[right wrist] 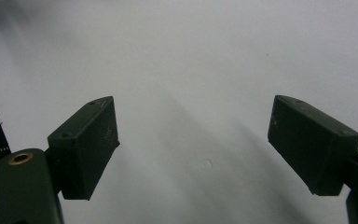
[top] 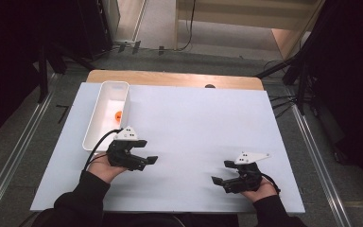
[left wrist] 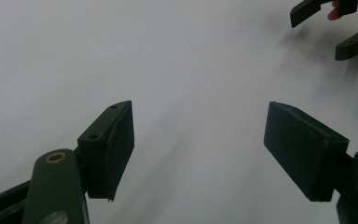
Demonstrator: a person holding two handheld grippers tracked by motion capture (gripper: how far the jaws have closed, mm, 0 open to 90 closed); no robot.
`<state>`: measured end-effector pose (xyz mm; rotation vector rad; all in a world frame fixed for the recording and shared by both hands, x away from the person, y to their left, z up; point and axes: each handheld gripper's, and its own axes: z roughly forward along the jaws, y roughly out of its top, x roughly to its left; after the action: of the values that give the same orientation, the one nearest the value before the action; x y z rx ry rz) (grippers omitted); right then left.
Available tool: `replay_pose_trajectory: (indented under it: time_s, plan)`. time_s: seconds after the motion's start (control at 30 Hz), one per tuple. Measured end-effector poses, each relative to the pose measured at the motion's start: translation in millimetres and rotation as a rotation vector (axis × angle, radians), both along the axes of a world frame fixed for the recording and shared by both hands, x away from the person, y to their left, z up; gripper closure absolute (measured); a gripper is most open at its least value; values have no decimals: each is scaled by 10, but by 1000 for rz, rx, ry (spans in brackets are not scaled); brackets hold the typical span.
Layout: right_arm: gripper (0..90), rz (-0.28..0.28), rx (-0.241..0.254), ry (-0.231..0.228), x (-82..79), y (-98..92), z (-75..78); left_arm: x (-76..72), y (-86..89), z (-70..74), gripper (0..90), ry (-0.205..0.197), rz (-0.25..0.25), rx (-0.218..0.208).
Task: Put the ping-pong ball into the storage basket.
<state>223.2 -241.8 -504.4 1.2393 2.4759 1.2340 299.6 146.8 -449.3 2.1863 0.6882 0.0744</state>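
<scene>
a: what's nearest the person?
b: right gripper (top: 223, 172) and left gripper (top: 147, 159), low over the white table (top: 194, 123), jaws apart, nothing between.
a: and beyond?
b: white bin (top: 105, 116) behind the left gripper, an orange item (top: 118, 115) inside.
</scene>
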Motion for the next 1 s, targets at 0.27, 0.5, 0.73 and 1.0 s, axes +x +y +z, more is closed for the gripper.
replay_pose_trajectory:
  time_s: [0.27,0.5,0.73,1.0]
  plan:
    - [145,0,6,0,0,1,2,-46,47,-54,249,11,-20,-7]
    - [146,-2,7,1,6,-4,-4,-80,96,-94,249,10,-42,11]
    - [146,-9,6,2,3,-10,-1,-116,167,-147,249,17,-54,18]
    - [146,-6,3,-3,1,-12,-1,-146,216,-181,248,35,-80,22]
